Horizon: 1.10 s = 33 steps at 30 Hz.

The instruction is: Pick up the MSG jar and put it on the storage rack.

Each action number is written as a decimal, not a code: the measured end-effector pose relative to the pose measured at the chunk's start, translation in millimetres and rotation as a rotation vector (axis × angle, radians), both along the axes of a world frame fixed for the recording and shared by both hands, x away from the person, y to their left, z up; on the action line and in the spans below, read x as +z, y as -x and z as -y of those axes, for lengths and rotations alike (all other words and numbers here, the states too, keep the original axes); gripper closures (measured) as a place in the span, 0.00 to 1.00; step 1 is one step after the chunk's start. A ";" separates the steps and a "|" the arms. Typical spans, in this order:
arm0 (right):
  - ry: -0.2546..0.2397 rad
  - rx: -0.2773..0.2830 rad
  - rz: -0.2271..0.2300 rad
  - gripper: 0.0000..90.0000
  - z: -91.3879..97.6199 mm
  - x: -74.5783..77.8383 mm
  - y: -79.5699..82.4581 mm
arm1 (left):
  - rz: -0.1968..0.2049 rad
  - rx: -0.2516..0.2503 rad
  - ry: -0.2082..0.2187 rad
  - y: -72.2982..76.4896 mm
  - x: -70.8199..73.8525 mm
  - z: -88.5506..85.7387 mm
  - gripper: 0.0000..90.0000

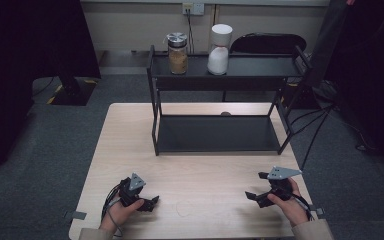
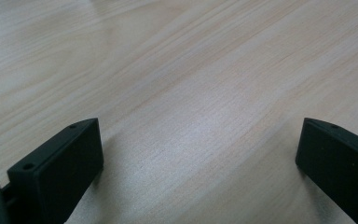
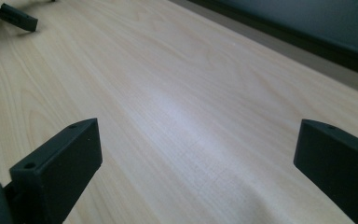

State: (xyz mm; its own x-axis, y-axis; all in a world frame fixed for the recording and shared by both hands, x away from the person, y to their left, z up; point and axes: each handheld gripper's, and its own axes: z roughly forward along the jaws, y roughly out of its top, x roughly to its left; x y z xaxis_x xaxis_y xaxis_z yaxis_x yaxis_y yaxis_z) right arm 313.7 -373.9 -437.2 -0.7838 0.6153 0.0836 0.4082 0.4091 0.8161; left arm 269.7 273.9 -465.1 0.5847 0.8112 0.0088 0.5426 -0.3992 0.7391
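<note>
While both grippers rest low on the pale wooden table (image 1: 200, 165) near the person, nothing looks started: the left gripper (image 1: 147, 204) and right gripper (image 1: 256, 197) have jaws spread wide, empty. The lidded glass jar of brown powder (image 1: 177, 54) and the white hourglass-shaped bottle (image 1: 219, 49) stand upright, long axes vertical, on the black metal shelf rack's (image 1: 260, 72) top tier, well apart from both grippers.

Cut off and hidden parts
Both forearms leave the high view's bottom edge; the shelf rack (image 1: 220, 75) hides the chair (image 1: 267, 44) partly; the jar (image 1: 177, 54) contents are unclear.
</note>
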 end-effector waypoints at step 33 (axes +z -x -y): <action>0.094 0.017 -0.037 0.00 -2.1 -9.8 -1.9 | 0.000 -0.001 -0.004 -0.7 0.4 0.1 0.00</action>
